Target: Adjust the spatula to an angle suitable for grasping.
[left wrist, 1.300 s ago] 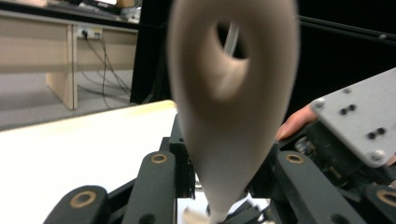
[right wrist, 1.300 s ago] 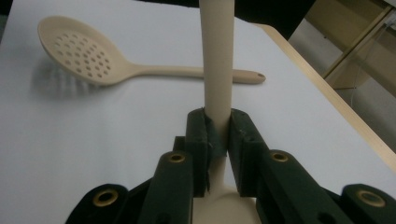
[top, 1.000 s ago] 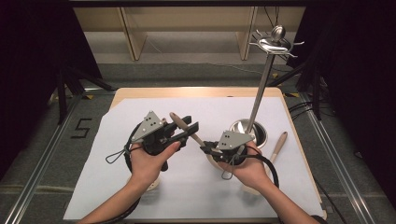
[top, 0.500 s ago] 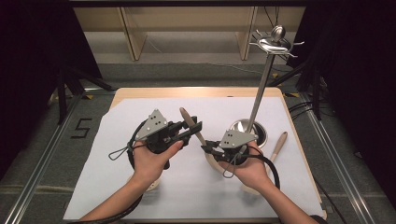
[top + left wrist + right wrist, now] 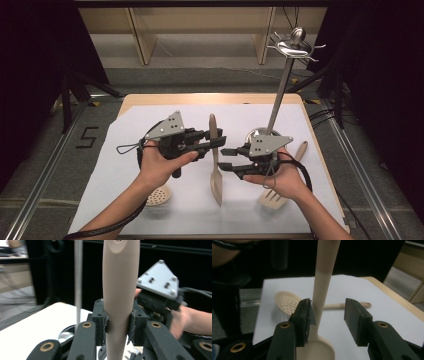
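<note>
— White paper covers the desk point(image 5: 150, 210). Where is the wooden spoon point(image 5: 214, 155)?
— Up in the air, standing straight. The left hand-held gripper point(image 5: 216, 143) squeezes its handle tight.
— And the right hand-held gripper point(image 5: 226, 160)?
— Its jaws are wide, with the spoon's neck between them, touching one jaw.

Three wooden utensils: spoon point(image 5: 215, 165), skimmer point(image 5: 157, 196), spatula point(image 5: 280, 190); one stand point(image 5: 280, 95).
</note>
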{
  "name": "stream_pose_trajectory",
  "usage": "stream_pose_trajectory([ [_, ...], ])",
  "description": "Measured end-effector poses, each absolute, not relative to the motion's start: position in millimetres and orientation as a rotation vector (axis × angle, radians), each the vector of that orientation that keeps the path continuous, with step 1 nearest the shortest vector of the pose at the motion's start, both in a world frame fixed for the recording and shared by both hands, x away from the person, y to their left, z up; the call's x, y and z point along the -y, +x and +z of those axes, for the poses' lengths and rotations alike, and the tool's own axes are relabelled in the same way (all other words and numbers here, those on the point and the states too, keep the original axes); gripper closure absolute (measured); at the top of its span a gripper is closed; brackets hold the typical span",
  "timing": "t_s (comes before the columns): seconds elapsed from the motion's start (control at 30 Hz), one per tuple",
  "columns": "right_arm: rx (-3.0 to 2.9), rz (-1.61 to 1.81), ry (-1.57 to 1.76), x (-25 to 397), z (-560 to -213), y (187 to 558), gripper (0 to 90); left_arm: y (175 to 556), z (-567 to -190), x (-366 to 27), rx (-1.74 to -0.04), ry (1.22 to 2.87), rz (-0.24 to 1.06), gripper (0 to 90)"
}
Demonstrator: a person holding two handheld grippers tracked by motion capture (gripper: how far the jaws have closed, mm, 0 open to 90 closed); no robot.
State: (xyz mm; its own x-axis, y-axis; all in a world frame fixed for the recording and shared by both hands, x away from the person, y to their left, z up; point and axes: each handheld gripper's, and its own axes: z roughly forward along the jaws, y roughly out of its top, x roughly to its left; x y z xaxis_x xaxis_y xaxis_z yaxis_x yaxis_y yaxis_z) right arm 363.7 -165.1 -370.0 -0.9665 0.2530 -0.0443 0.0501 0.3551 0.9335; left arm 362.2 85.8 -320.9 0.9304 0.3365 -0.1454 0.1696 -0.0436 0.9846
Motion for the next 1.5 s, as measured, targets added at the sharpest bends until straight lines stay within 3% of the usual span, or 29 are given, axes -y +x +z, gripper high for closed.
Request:
stream_pose_trajectory([
  [0.3,-2.460,1.846,0.276,170,-366,362,56.5,366,-321,-79,-0.326,1.597,0.052,71.1],
  [0.43,-2.460,1.880,0.231,168,-363,365,64.7,366,-321,-77,-0.314,1.586,0.006,71.1],
  [0.53,-2.481,1.918,0.249,169,-364,365,76.9,365,-322,-77,-0.332,1.587,-0.017,71.1],
  [0.7,-2.464,1.883,0.329,168,-363,362,78.1,366,-323,-76,-0.348,1.589,0.002,70.6],
  [0.77,-2.457,1.830,0.395,167,-362,359,78.2,365,-322,-77,-0.380,1.578,0.026,66.6],
  [0.83,-2.442,1.782,0.442,166,-362,359,78.2,364,-320,-78,-0.387,1.585,0.114,58.8],
  [0.9,-2.395,1.714,0.513,167,-360,358,78.2,362,-320,-79,-0.398,1.592,0.193,56.5],
  [1.07,-2.345,1.613,0.648,166,-356,355,78.2,360,-320,-76,-0.425,1.603,0.285,57.2],
  [1.5,-2.267,1.439,0.796,158,-351,344,78.2,360,-322,-61,-0.422,1.634,0.345,66.2],
])
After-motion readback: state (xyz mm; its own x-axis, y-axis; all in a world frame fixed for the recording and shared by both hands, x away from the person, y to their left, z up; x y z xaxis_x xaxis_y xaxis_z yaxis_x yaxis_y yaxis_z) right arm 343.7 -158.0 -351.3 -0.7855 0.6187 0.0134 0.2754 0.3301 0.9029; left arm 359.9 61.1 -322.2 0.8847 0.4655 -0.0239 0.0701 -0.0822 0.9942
